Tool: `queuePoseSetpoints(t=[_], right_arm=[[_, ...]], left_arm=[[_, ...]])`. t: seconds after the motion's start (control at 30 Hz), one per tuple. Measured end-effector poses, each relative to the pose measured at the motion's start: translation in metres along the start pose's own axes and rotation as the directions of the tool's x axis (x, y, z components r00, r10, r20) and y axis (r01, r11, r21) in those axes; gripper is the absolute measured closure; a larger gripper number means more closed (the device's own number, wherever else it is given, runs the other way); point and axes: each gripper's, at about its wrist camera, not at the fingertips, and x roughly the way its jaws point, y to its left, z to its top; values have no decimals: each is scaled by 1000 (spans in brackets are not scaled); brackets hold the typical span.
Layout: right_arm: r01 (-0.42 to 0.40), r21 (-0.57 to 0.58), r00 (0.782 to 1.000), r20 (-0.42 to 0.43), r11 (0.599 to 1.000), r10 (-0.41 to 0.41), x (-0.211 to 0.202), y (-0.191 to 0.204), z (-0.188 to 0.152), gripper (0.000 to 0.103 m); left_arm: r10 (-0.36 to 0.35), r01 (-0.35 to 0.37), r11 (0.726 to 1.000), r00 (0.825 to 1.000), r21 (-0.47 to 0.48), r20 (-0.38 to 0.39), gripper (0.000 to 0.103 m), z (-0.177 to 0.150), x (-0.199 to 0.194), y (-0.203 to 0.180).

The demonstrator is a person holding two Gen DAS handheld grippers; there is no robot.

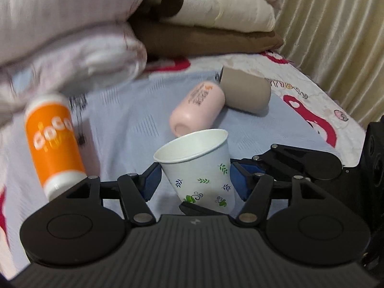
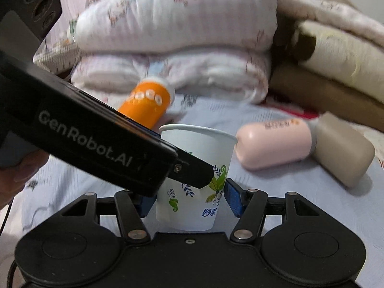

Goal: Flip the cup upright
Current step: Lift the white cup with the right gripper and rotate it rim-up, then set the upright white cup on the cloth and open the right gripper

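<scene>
Item 1 – paper cup [image 1: 200, 168]: white, printed w/ green and blue leaf motifs. Seen mouth-up in both views; tilted w/ rim leaning left in the left wrist view, near upright in the right wrist view [image 2: 194, 177]. Located on the near part of the light blue sheet [image 1: 134, 124], between the pads of both tools.

Item 2 – left gripper [image 1: 195, 180]: black linkage, blue pads. Pads are seen at either side of the cup wall, apparently touching it; jaws closed onto the cup. In the right wrist view its body, marked "GenRobot.AI", is seen crossing from upper left [image 2: 199, 176], tip laid against the cup's printed side.

Item 3 – right gripper [image 2: 189, 199]: same type. Blue pads are set on both sides of the cup's lower wall; right pad [image 2: 232, 198] looks just beside or touching the cup, left pad partly hidden by the other tool. Firm clamp vs. loose contact: cannot be told.

Item 4 – orange bottle [image 1: 54, 141]: white ends, white lettering, lying tilted at far left; blurred.

Item 5 – pink bottle [image 1: 198, 109]: lying on its side beyond the cup, text on its side.

Item 6 – beige container [image 1: 246, 93]: lying on its side, touching the pink bottle's far end.

Item 7 – folded quilts [image 2: 177, 43]: pale floral pile at far side; cream and brown blankets [image 1: 216, 19] stacked to the right.

Item 8 – curtain [image 1: 336, 36]: cream, pleated, far right.
</scene>
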Motion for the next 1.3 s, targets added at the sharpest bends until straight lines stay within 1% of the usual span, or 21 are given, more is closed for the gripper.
queuePoseSetpoints(t=[0.07,0.13,0.27,0.33,0.43,0.5,0.53,0.6,0.7,0.8,0.97,1.1,1.17,1.23,1.3], right_arm=[[45,-67,997,72,997,-40,2,6,-6,37],[98,-109,988,126,989,-83,6,13,-9,37],[143,-142,973,202,979,-113,14,17,-10,37],[151,-154,968,221,976,-115,16,17,-12,37],[164,-178,969,212,970,-125,20,19,-10,37],[198,-209,967,200,958,-156,20,24,-12,37],[200,-206,969,187,958,-162,22,23,-10,37],[183,-176,974,167,967,-154,23,18,-9,37],[169,-112,978,139,979,-153,25,6,-11,37],[135,-50,984,123,990,-128,24,-1,-16,37],[136,-27,983,126,990,-132,23,-2,-23,37],[136,-36,985,112,990,-131,27,-3,-22,36],[125,-25,988,90,992,-122,27,-2,-23,30],[118,-7,988,96,993,-117,22,-1,-23,23],[121,0,988,95,993,-120,15,1,-25,22]], left_arm=[[21,-23,999,999,39,29,41,-2,-2,-3],[39,-42,998,997,55,60,41,-2,-4,-5],[59,-69,993,993,93,106,41,-4,-7,-5],[58,-70,992,992,104,111,41,-5,-7,-4],[54,-61,996,993,69,102,42,-6,-5,1],[52,-60,996,992,71,113,43,-9,-2,-1],[55,-64,995,992,78,116,44,-11,0,-3],[45,-56,994,992,93,120,46,-14,2,-5],[-2,-7,997,994,79,113,47,-17,4,-6],[3,-10,997,997,77,80,47,-19,12,-11],[-6,2,997,998,72,59,47,-24,17,-15],[-16,15,1000,999,22,40,47,-27,19,-12],[-3,3,1000,1000,1,28,47,-28,22,-11],[6,-5,1000,1000,-7,25,47,-29,20,-10],[16,-15,1000,999,-15,35,47,-29,16,-11]])
